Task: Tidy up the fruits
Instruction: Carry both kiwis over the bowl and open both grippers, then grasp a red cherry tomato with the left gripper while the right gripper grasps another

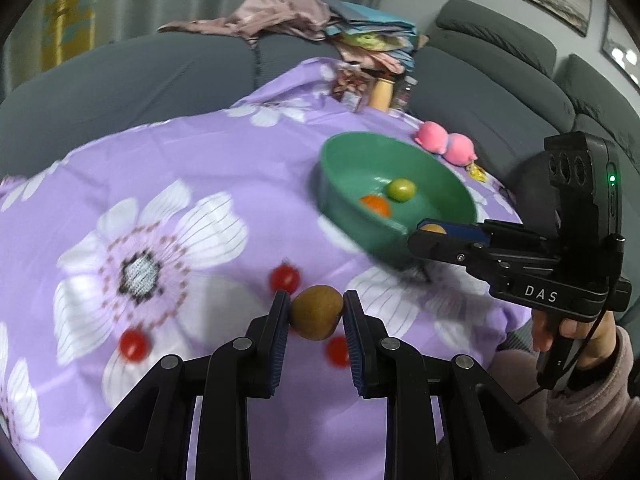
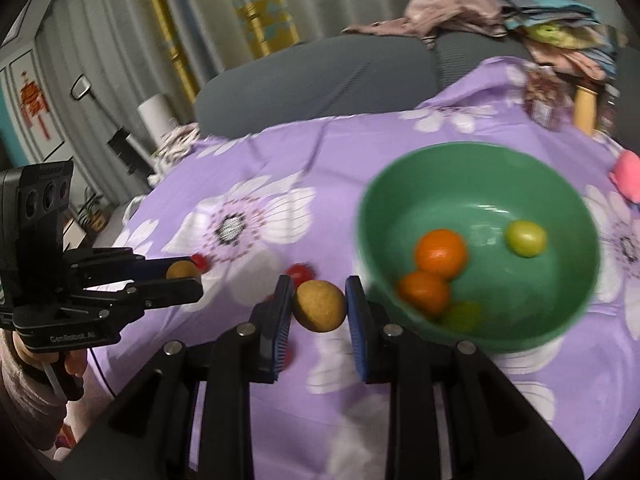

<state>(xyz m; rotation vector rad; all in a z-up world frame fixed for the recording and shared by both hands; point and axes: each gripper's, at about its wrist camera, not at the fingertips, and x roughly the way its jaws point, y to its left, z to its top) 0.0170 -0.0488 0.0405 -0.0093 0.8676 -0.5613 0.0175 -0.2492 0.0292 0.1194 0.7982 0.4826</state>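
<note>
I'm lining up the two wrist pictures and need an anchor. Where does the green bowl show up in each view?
Left wrist view: the green bowl sits right of centre, in the middle band, just beyond the right gripper.
Right wrist view: the green bowl fills the right half, right of the right gripper, whose jaws grip a brown fruit.
Shared landmark: the light green fruit lying inside the bowl.

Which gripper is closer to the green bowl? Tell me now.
Right. The right gripper, shut on a brown fruit, sits at the green bowl rim. The left gripper, holding another brown fruit, is farther back over the cloth.
</note>
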